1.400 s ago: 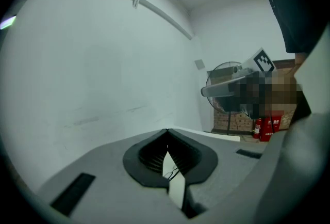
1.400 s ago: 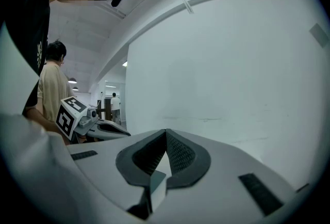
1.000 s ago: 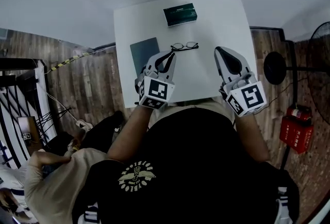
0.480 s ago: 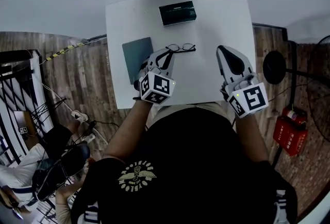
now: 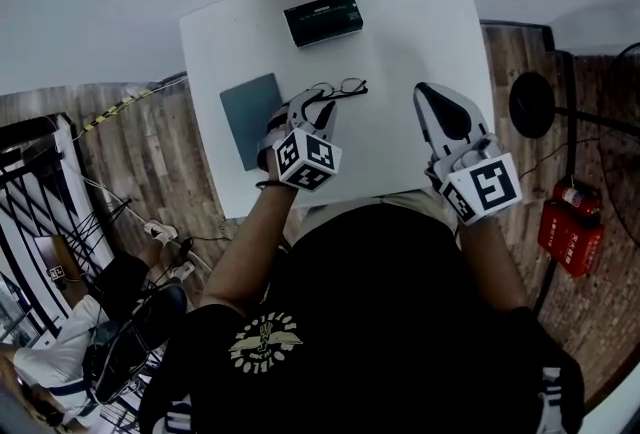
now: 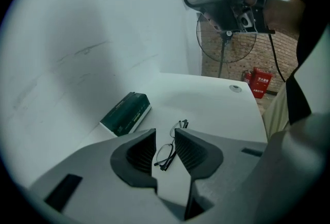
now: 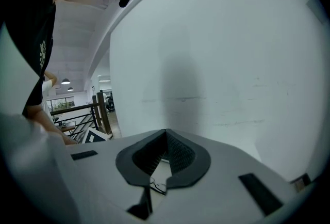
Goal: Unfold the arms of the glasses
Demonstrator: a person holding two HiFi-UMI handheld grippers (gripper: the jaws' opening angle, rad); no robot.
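Observation:
Thin dark-framed glasses lie folded on the white table, left of its middle. My left gripper is low over their near end; its jaws have just been opening and stand open. In the left gripper view the glasses show in the gap between the fingers, with neither pad touching them. My right gripper hovers to the right of the glasses, shut and empty. In the right gripper view the closed right gripper hides most of the glasses.
A dark green box lies at the back of the table, and a grey-green pad near its left edge. A fan stand and a red extinguisher stand on the wooden floor at the right. A person crouches at lower left.
My left gripper has come down and forward to the glasses, and its jaws have gone from shut to open. The right gripper has sunk a little and stays shut.

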